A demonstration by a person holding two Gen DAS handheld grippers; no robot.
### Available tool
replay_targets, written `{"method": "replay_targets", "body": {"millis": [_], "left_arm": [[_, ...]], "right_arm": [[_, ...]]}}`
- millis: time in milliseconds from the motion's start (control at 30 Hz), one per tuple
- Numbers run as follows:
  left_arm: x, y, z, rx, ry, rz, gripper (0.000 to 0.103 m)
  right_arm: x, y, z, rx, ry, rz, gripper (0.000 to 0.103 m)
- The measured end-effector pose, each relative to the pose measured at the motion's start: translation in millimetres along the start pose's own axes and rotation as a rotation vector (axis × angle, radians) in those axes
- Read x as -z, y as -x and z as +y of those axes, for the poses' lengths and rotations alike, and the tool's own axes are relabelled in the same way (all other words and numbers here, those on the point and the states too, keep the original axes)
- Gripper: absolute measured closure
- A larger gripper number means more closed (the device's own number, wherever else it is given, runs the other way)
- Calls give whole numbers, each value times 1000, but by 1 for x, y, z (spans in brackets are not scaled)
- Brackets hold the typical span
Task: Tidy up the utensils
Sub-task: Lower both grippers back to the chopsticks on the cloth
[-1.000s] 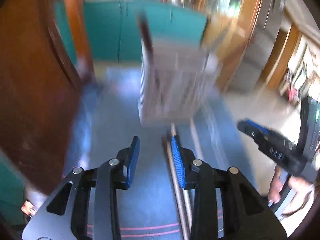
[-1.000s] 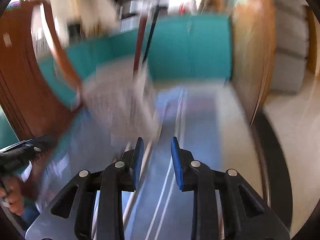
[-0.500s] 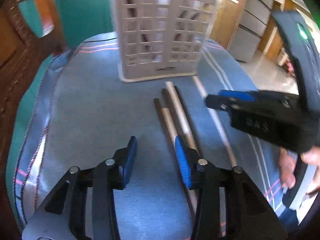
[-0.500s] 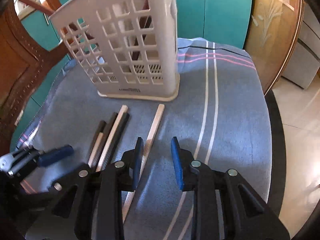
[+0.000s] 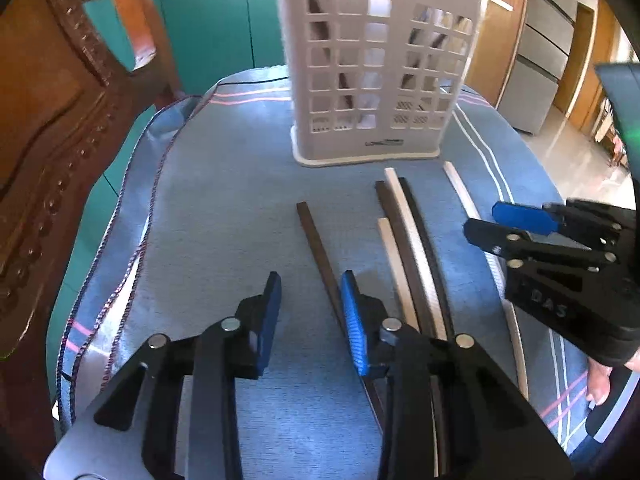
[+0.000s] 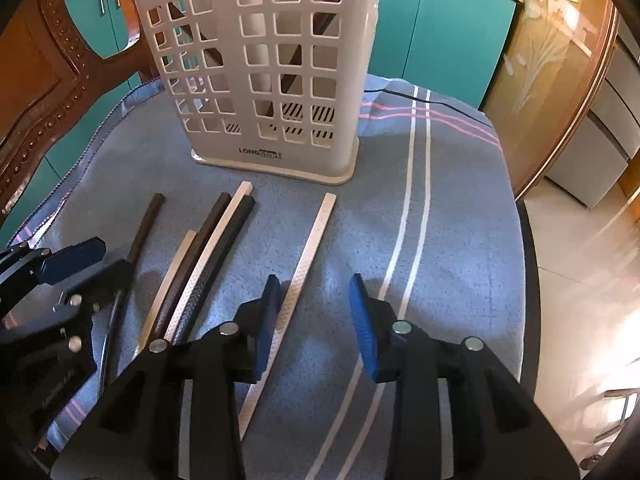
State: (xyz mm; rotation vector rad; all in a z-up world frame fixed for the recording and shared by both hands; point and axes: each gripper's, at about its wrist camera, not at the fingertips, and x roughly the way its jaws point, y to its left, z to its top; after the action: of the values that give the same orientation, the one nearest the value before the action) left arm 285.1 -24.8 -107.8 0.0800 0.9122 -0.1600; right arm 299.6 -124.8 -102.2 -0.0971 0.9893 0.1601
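Observation:
A white lattice utensil holder [image 5: 376, 76] stands upright on the blue cloth; it also shows in the right wrist view [image 6: 264, 72], with dark sticks inside. Several chopsticks lie in front of it: a lone dark one [image 5: 320, 256], a bunch of dark and white ones [image 5: 408, 240] and a lone white one [image 6: 308, 256]. My left gripper [image 5: 310, 316] is open and empty, low over the cloth, its right finger beside the lone dark chopstick. My right gripper [image 6: 314, 324] is open and empty, its left finger by the lone white chopstick.
The blue striped cloth [image 6: 452, 220] covers a small round table. A carved wooden chair back [image 5: 48, 128] stands at the left. Teal cabinets [image 6: 444, 36] are behind. The table drops off to bare floor [image 6: 580, 248] at the right.
Both views have steadied from blur and pulled back a little from the holder. One dark chopstick now lies apart to the left of the bunch. Both grippers have opened a little wider.

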Motion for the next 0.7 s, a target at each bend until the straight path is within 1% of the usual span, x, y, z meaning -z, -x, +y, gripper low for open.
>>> {"method": "replay_targets", "body": {"millis": [33, 67, 133, 200, 400, 533, 600, 667, 700], "left_arm": [[0, 0, 2, 3, 6, 1, 71], [0, 0, 5, 3, 7, 1, 71], [-1, 1, 8, -5, 7, -1, 71], [-1, -1, 10, -8, 18, 0, 71], [-1, -4, 13, -7, 28, 14, 71], [-1, -5, 9, -21, 17, 15, 71], [-1, -6, 8, -23, 17, 13, 71], [-1, -7, 7, -26, 17, 12, 71], [-1, -7, 6, -28, 15, 11, 70]], "right_arm": [[-1, 0, -2, -15, -2, 3, 86], [-1, 1, 0, -40, -2, 7, 91], [0, 2, 0, -47, -11, 1, 92], [2, 5, -2, -67, -33, 5, 96], [15, 17, -29, -104, -149, 11, 97], [17, 14, -35, -133, -177, 32, 96], [14, 12, -36, -130, -164, 29, 94], [12, 12, -35, -132, -159, 27, 87], [11, 12, -32, -130, -152, 27, 86]]}}
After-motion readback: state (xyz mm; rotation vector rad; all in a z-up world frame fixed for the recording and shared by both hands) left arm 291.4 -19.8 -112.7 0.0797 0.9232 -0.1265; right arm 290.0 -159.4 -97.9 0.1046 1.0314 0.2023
